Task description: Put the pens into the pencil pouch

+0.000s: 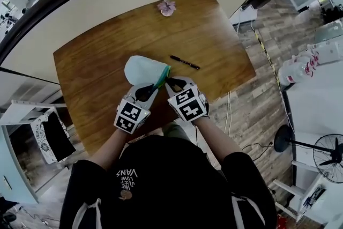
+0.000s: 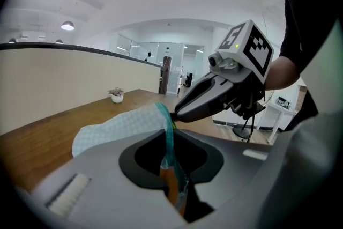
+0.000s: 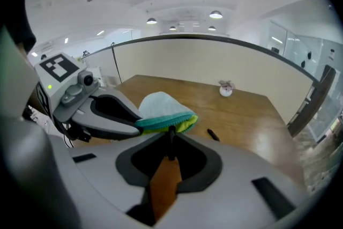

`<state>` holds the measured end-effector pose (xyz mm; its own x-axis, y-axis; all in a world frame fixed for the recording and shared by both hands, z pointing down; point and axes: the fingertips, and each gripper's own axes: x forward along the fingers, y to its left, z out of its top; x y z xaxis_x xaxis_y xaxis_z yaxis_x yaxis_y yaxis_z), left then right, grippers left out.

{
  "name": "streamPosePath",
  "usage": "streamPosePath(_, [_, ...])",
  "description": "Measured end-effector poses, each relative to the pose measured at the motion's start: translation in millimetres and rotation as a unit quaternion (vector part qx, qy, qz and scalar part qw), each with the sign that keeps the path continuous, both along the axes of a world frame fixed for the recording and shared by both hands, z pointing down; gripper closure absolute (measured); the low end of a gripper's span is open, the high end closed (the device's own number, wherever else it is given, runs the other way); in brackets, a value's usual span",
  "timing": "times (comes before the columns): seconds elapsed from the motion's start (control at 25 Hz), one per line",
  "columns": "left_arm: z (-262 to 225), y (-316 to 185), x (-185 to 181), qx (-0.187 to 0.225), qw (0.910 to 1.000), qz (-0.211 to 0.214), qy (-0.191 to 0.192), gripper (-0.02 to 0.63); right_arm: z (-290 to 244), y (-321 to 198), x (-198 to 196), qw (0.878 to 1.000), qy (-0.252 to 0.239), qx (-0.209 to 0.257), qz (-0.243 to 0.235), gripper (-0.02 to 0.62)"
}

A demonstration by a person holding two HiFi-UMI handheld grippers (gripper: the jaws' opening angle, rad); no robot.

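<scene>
The pouch [image 1: 142,69] is pale mint check edged teal, the pen [image 1: 185,62] black, the table [image 1: 96,67] brown wood.

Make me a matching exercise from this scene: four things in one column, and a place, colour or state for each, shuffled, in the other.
Things:
1. black pen
2. small potted plant
3. pencil pouch
4. left gripper

Descriptions:
A. stands near the far edge of the table
B. light blue with a teal zip edge
C. lies loose on the wood, to the right of the pouch
D. closed on the pouch's teal edge

Pairs: 1-C, 2-A, 3-B, 4-D
</scene>
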<state>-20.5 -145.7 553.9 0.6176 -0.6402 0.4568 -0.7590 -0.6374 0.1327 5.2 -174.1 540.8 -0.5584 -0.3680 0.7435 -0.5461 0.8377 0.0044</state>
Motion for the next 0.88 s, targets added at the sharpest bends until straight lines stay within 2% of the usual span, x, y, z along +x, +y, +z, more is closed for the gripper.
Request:
streamPosePath(0.2, [-13, -4, 2, -0.017, 0.997, -0.024, 0.071, 0.554, -10, -6, -9, 0.999, -0.033, -0.032, 0.014, 0.526])
streamPosePath(0.32, [-22, -9, -1, -0.034, 0.9887, -0.051, 0.137, 0.555, -21, -13, -16, 0.997, -0.061, -0.036, 0.018, 0.526])
streamPosePath(0.52, [-42, -23, -12, -0.045, 0.9697, -0.096, 0.22, 0.557, -57, -30, -20, 0.987, -0.151, -0.023, 0.045, 0.523])
streamPosePath(0.64, [-55, -34, -20, -0.053, 0.9516, -0.124, 0.276, 0.557, -76, -48, -7, 0.978, -0.192, 0.002, 0.085, 0.523])
streamPosePath(0.76, [-71, -46, -28, -0.052, 0.934, -0.143, 0.323, 0.557, -74, -68, 18, 0.974, -0.191, 0.015, 0.125, 0.523])
streamPosePath(0.88, [-90, -56, -34, -0.045, 0.9199, -0.152, 0.359, 0.557, -53, -82, 47, 0.976, -0.153, 0.018, 0.151, 0.523])
